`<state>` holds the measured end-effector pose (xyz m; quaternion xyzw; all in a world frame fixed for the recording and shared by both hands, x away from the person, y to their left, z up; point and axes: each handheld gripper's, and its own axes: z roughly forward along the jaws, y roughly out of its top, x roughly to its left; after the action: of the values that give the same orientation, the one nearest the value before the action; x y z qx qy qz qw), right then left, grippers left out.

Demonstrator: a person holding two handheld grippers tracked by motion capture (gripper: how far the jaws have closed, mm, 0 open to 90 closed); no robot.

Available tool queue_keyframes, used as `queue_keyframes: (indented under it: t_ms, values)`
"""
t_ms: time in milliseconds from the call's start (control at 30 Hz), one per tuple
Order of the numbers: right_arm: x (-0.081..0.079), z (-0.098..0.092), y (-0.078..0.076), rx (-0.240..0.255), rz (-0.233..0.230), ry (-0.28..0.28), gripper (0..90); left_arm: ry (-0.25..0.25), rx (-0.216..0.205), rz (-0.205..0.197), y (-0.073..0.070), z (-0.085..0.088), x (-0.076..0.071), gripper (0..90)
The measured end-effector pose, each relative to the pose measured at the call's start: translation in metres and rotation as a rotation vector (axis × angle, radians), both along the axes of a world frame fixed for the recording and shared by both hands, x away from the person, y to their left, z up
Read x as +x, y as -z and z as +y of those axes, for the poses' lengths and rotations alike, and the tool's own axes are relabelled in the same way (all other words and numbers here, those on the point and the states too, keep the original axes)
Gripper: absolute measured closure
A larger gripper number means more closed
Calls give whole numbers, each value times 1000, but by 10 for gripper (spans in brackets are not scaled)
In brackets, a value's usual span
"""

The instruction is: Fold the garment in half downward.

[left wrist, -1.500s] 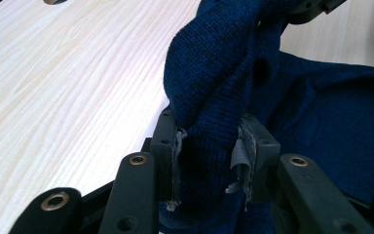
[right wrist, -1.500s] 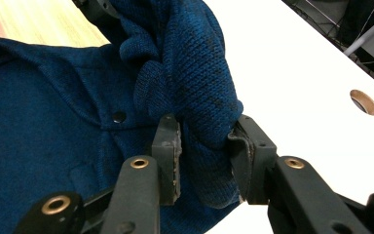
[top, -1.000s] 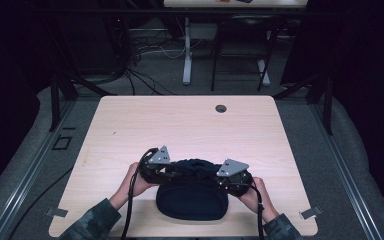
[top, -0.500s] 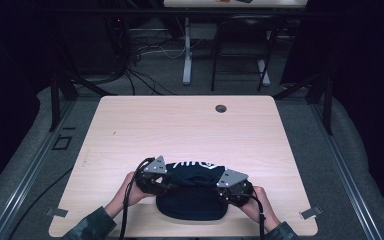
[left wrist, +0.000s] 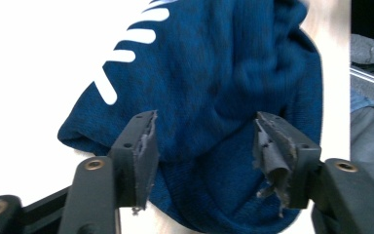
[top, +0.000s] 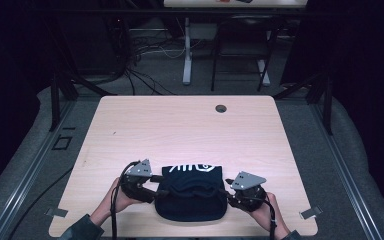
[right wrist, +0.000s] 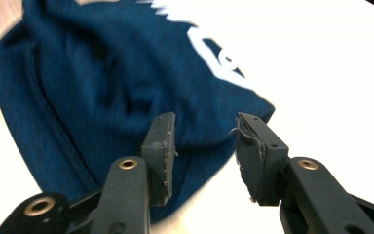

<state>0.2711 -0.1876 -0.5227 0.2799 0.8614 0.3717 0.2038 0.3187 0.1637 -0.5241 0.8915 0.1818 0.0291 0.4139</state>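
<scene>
Folded dark-blue garment (top: 192,195) (white lettering on top) lies flat on the table (top: 180,130), directly between my two grippers. Left gripper (left wrist: 204,141): jaws have just been opening, now spread, cloth beneath them unpinched. Right gripper (right wrist: 203,139): jaws have just been opening too, parted over the garment's edge, gripping nothing.

Dim room; table (top: 180,130) lit, glare-white in tool views, slight blur.
</scene>
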Motion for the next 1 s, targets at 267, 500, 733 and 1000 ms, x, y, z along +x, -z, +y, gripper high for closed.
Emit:
queue_keyframes:
  t_ms: [267,500,733,1000]
  values:
    - [29,18,-8,63,10,2,551,-88,-49,-78,-16,-9,4,342]
    - [38,34,6,50,76,-27,478,-116,0,-33,8,-32,13,330]
    - [34,36,18,35,117,-41,440,-95,48,-7,28,-38,8,276]
    - [29,41,35,-31,145,-68,376,-72,114,-32,40,-43,0,263]
